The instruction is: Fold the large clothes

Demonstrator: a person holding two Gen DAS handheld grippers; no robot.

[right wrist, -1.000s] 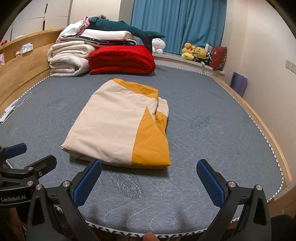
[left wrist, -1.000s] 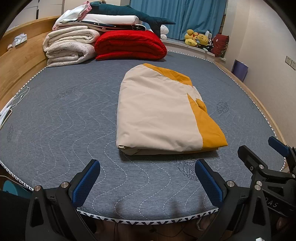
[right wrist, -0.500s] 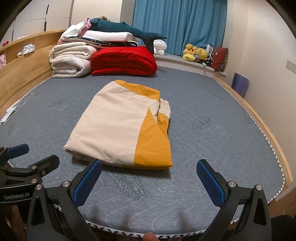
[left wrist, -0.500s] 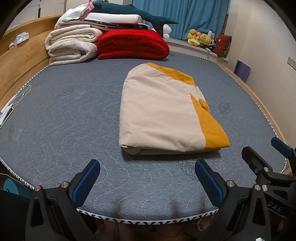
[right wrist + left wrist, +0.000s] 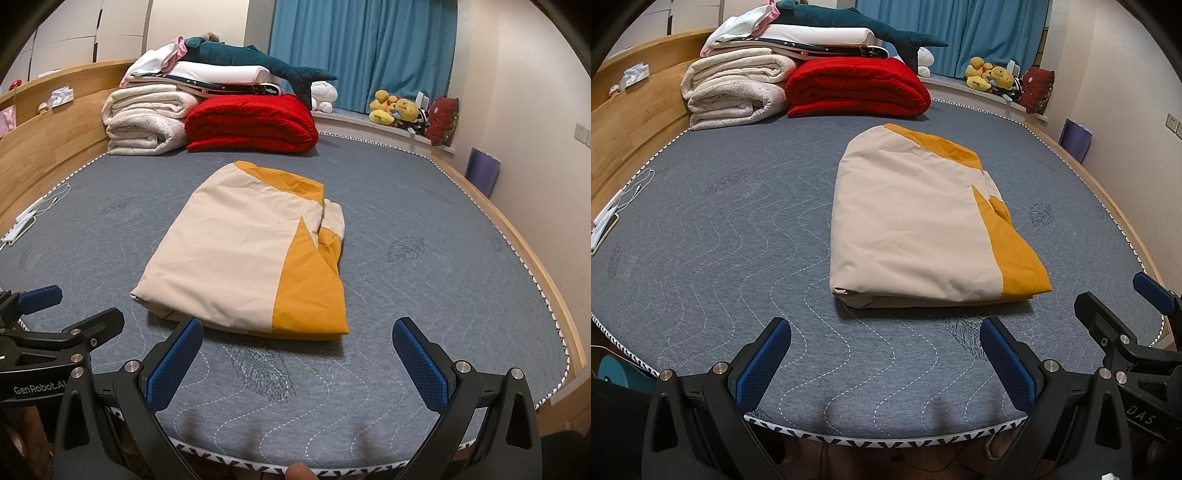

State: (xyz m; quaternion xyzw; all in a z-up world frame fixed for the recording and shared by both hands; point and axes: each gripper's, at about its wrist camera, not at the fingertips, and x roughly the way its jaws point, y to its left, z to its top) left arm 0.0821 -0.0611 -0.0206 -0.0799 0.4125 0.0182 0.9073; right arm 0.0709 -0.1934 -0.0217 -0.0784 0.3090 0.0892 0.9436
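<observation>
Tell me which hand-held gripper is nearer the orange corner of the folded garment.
Right. The right hand-held gripper sits almost straight in front of the orange corner; the left hand-held gripper faces the cream side, further left.

Folded garment (image 5: 916,225): smooth matt woven cloth, cream with mustard panels, lightly creased. Mattress (image 5: 720,240): grey knit cloth, matt, quilted in wavy pale stitching. Bed frame (image 5: 631,110): light wood, satin finish. Red blanket (image 5: 857,88): plush, fuzzy pile. White blankets (image 5: 735,92): nubby fleece. Left gripper (image 5: 886,358): matt black plastic, blue textured rubbery pads (image 5: 762,363), shiny metal screws. Curtain (image 5: 362,51): blue cloth, matt.
</observation>
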